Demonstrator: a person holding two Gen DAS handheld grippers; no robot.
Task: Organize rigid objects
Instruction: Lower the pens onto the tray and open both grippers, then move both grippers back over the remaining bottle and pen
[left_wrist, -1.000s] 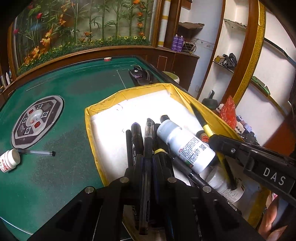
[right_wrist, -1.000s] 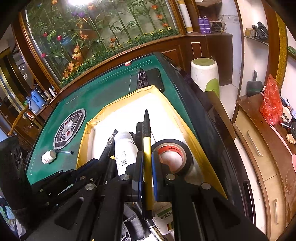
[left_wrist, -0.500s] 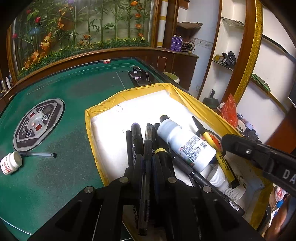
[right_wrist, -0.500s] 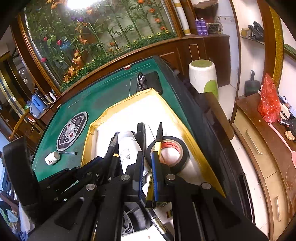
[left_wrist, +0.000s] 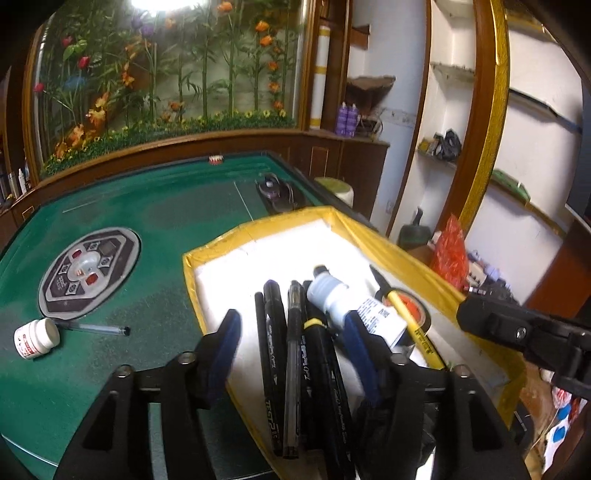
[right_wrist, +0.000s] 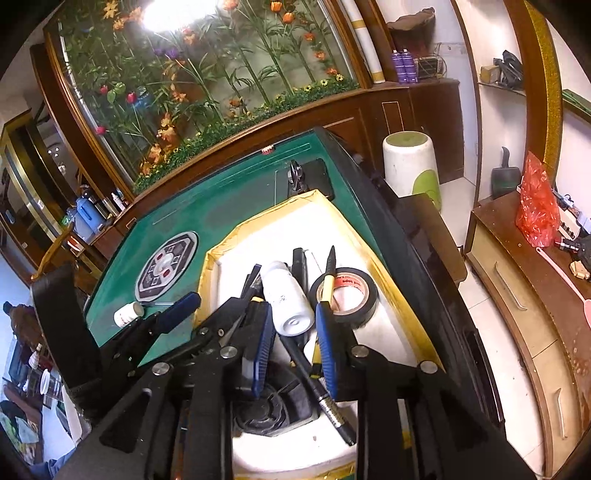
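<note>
Yellow-rimmed and white inside, the tray (left_wrist: 373, 236) sits under both grippers with the sorted things in it. The left gripper (left_wrist: 291, 332) has its jaws wide apart, and the black pens (left_wrist: 291, 354) lie loose between them, touching neither pad. The white bottle (left_wrist: 354, 310) rests just inside the right-hand jaw of that gripper, with the yellow marker (right_wrist: 327, 286) propped across the tape roll (right_wrist: 345, 295) beyond it. The right gripper (right_wrist: 293, 334) is also parted, gripping nothing; the bottle's base lies between its jaws.

Release looks finished, so the sound move, I'd judge, is to back the left gripper straight out along the pens without sweeping sideways, since either pad could nudge the row or roll the bottle. Well off to the left on the green tabletop (left_wrist: 147, 236), the small white jar (left_wrist: 35, 338) and clear pen (left_wrist: 92, 328) seem the next candidates.
</note>
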